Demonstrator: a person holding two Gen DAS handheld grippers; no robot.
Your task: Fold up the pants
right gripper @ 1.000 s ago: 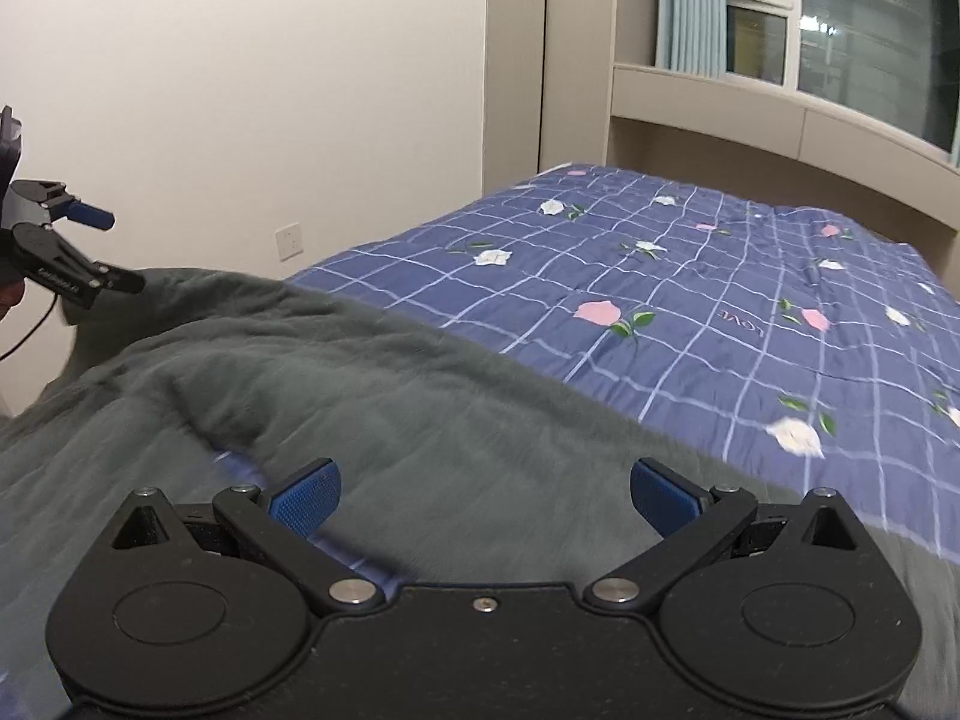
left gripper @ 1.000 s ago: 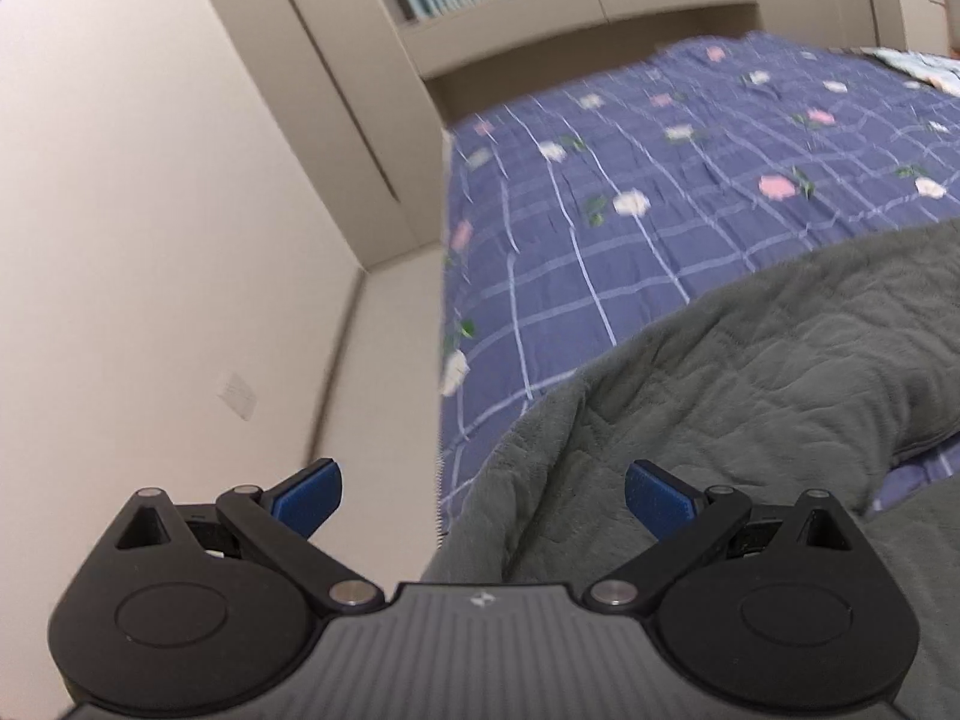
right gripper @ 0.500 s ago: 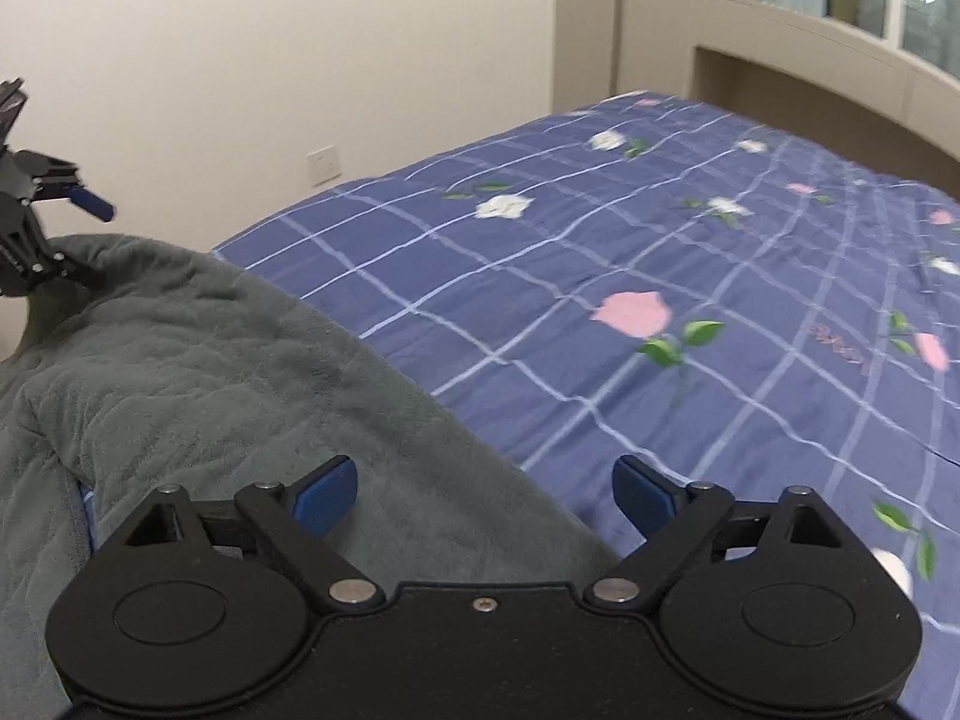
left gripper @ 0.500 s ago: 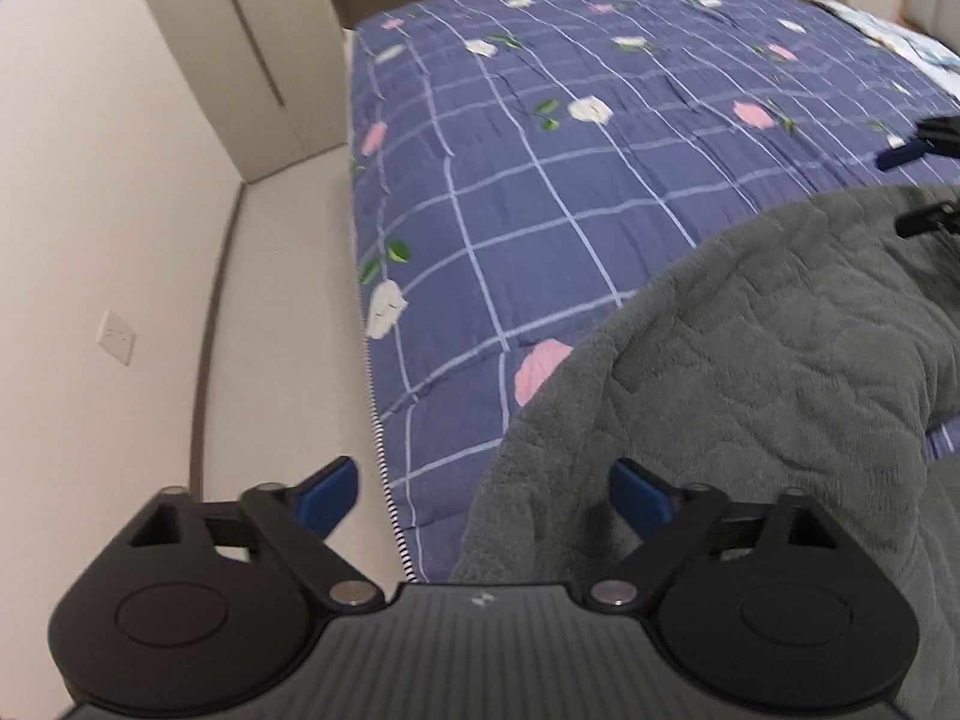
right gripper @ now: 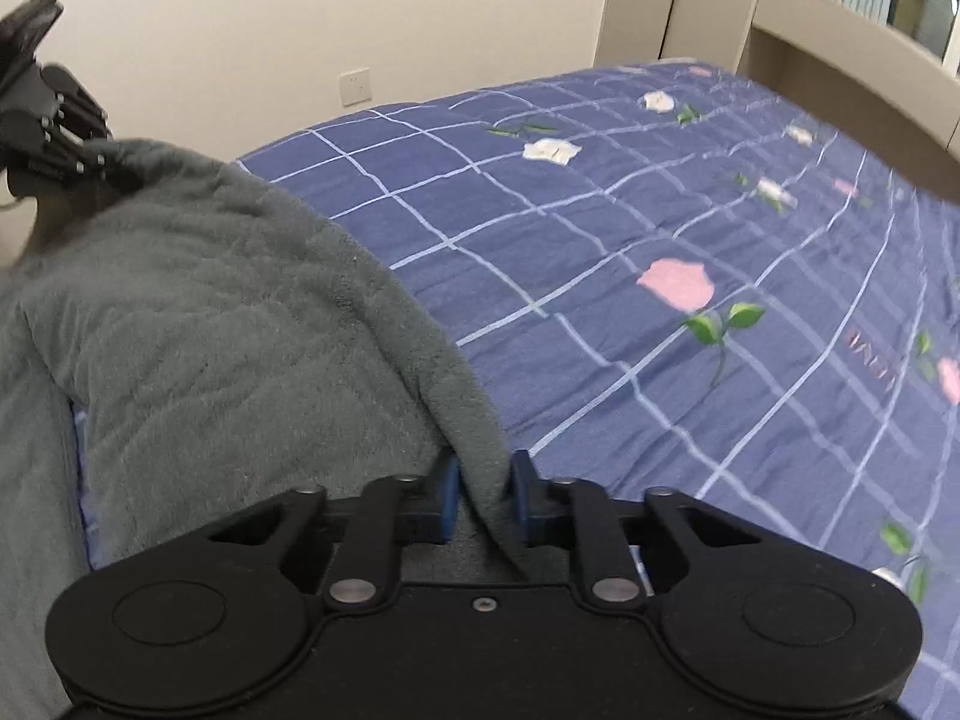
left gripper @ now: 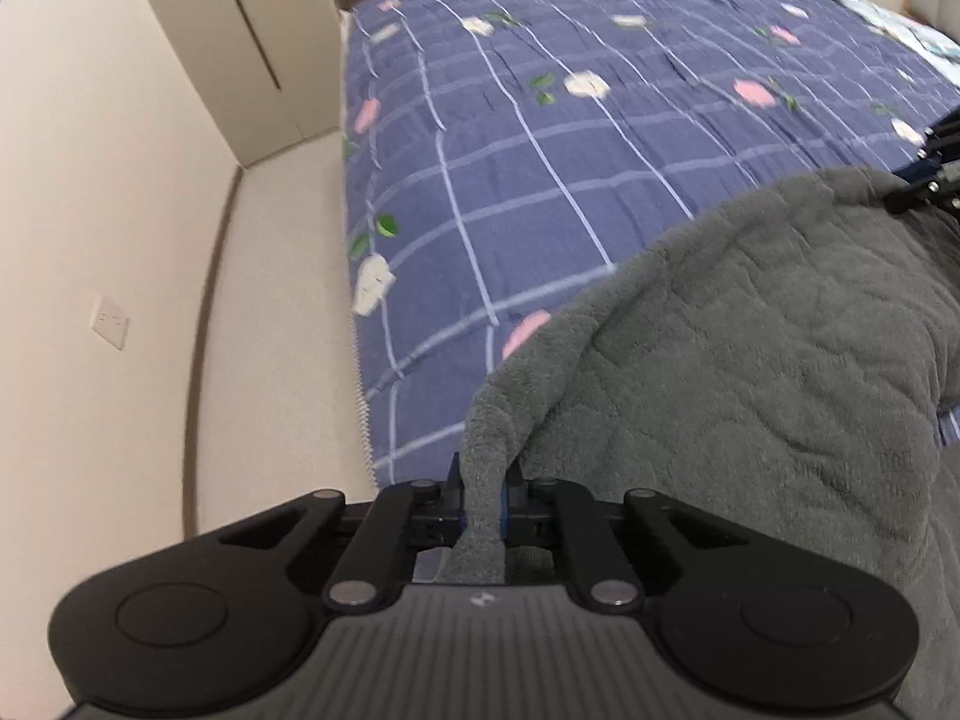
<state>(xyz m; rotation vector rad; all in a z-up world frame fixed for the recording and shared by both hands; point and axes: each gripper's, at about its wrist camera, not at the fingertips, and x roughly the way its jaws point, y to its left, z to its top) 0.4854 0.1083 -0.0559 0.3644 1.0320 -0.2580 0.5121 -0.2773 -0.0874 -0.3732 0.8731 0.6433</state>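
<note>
The grey fleece pants (left gripper: pixel 750 348) lie on the near part of a bed and also fill the left of the right wrist view (right gripper: pixel 210 312). My left gripper (left gripper: pixel 483 495) is shut on a bunched edge of the pants at their left corner. My right gripper (right gripper: pixel 485 495) is shut on the pants' edge at their right corner. Each gripper shows small in the other's view, the right one at the far right edge (left gripper: pixel 924 180) and the left one at the upper left (right gripper: pixel 54 138). The fabric edge hangs stretched between the two grippers.
The bed has a blue checked quilt with flowers (left gripper: pixel 600 138) (right gripper: pixel 690 252). A strip of pale floor (left gripper: pixel 270 312) runs between the bed's left side and a cream wall with a socket (left gripper: pixel 109 321). A headboard ledge and window (right gripper: pixel 870 18) stand beyond the bed.
Both grippers were open and have closed on the pants' edge. Both views have tilted down toward the bed.
</note>
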